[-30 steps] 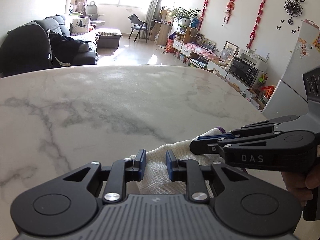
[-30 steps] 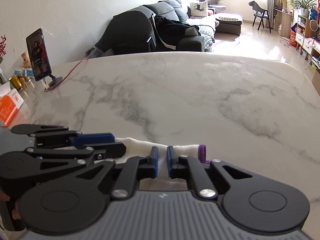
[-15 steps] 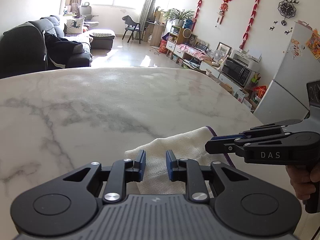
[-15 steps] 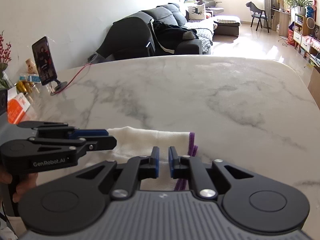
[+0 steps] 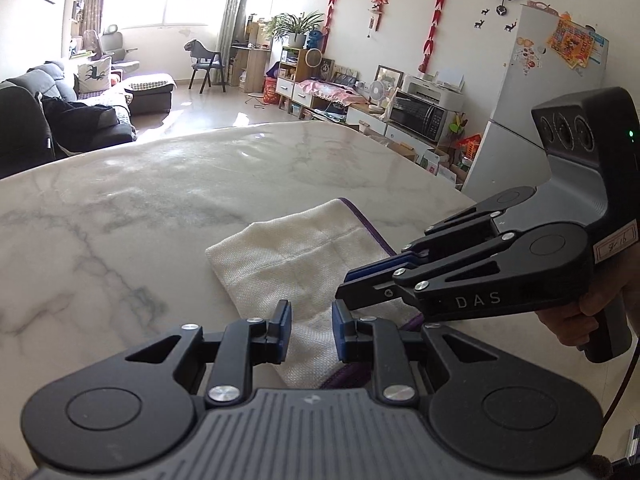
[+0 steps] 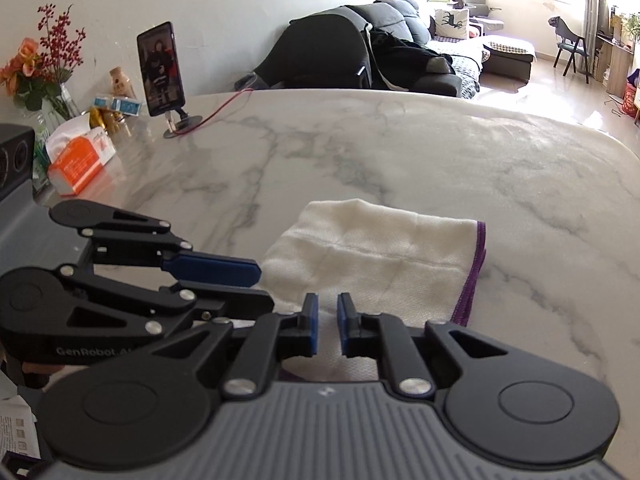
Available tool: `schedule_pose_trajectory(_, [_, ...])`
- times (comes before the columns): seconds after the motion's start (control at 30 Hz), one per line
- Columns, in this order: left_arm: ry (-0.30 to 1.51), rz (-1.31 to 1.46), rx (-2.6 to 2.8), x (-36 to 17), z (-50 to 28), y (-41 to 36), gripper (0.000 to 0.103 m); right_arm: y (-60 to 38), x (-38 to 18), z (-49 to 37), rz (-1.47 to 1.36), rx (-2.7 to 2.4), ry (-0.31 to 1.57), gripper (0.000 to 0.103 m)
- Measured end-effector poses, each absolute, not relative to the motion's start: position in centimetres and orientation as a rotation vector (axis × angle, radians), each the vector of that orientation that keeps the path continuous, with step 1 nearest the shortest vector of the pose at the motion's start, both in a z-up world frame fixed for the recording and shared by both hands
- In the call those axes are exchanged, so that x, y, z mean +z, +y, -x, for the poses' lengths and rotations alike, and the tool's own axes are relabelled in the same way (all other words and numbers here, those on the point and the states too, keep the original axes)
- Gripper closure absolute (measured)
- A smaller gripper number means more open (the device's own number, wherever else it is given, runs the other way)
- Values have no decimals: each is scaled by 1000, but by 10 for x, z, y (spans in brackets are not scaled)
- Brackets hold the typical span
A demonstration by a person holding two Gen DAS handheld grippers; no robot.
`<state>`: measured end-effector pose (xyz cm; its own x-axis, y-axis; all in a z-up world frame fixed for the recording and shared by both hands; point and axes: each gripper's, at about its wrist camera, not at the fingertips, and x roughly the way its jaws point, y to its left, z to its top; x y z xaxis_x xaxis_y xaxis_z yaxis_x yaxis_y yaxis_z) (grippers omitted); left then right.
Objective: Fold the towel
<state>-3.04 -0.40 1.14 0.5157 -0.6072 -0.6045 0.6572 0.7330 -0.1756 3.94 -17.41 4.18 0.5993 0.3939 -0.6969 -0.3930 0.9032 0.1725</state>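
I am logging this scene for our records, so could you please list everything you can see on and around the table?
towel: one, cream with purple edging, folded flat on the near part of the table
table: one, white marble with grey veins, fills both views
phone: one, black, upright on a stand at the table's far left, red cable attached
tissue box: one, orange and white, left edge of the table
flowers: one bunch, red and orange, far left
sofa: one, dark grey, behind the table
microwave: one, black, by the wall
left gripper: black, blue pads, open, above the towel's near edge
right gripper: black, blue pads, slightly open, above the towel
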Motion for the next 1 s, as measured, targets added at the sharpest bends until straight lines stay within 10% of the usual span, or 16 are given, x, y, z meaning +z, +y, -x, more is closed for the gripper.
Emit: schedule_pose_trajectory(1.0, [672, 14, -780, -11, 36, 13, 81, -226, 33, 10, -37, 395, 752, 97])
